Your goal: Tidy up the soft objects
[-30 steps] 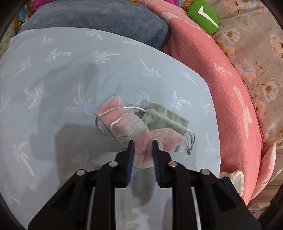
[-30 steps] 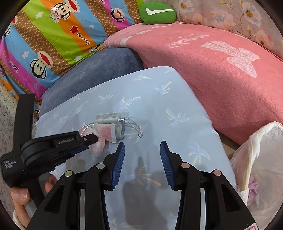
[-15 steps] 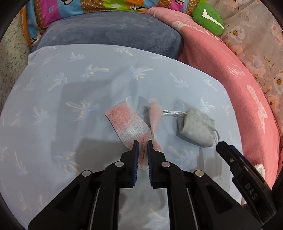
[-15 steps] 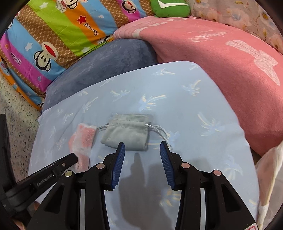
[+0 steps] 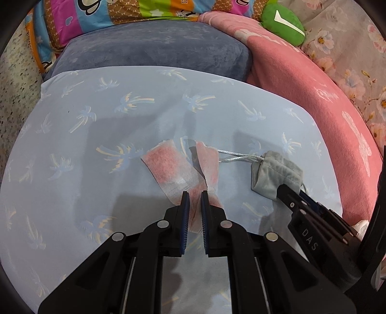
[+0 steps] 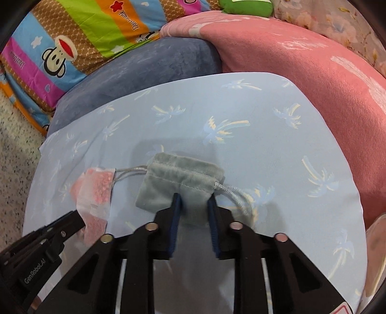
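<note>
The left claw (image 5: 195, 193) is pressed nearly together on the near end of a pink and white gauzy fabric pouch (image 5: 178, 169), pinching its crumpled edge between the blue-padded fingers (image 5: 185, 205). The pouch lies on a pale blue cushion printed with palm trees (image 5: 96, 145), its two flaps spreading away from the claw in a V. In the right wrist view the same pouch (image 6: 96, 190) sits at the tip of the left claw (image 6: 79, 219), to the left of the other bag.

The right claw (image 6: 193, 200) is closed on the near edge of a small grey velvet drawstring bag (image 6: 178, 178), its fingers (image 6: 175, 212) gripping the bunched fabric. The bag rests near the middle of the pale blue cushion (image 6: 265, 120), just beside the pink pouch. Silver drawstring cords (image 6: 231, 190) trail from both of its sides; the left-hand cords reach to the pink pouch.

Behind the cushion lie a dark blue plush pillow (image 5: 154, 46), a pink fleece blanket (image 5: 313, 91), a striped cartoon-monkey quilt (image 6: 72, 43) and a green stuffed toy (image 5: 282, 21).
</note>
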Demonstrator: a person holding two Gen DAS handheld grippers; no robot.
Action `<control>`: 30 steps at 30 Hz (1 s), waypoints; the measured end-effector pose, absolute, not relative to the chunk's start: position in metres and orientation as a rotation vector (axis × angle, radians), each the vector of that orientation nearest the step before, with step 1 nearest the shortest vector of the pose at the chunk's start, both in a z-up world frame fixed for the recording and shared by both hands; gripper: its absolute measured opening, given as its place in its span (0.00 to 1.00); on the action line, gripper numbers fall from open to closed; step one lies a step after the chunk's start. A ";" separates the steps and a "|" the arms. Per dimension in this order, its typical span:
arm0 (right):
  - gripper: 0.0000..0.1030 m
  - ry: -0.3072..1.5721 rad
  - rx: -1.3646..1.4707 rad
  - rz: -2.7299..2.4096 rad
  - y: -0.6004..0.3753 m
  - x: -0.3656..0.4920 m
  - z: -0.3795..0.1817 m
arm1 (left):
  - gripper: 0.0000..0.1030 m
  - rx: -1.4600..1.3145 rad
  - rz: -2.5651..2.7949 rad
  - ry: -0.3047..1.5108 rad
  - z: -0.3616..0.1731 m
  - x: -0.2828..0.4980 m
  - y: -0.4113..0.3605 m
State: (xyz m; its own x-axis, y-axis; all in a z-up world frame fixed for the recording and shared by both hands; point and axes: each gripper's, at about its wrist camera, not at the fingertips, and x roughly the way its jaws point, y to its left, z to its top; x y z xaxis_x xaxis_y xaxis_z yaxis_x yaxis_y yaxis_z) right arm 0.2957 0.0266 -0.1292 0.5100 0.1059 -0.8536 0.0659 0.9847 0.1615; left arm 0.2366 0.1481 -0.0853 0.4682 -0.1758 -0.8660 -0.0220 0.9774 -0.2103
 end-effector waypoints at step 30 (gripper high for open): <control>0.09 0.849 0.295 -0.049 -0.051 0.122 -0.024 | 0.10 -0.061 -0.276 0.981 -0.018 0.135 0.065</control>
State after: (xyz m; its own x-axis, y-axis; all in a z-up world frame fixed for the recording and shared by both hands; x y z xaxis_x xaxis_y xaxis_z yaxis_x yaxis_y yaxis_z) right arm 0.1218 -0.0506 -0.0244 0.6623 0.0741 -0.7456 0.1595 0.9583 0.2369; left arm 0.1348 0.0646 -0.0180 0.5245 -0.2578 -0.8115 0.2034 0.9634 -0.1747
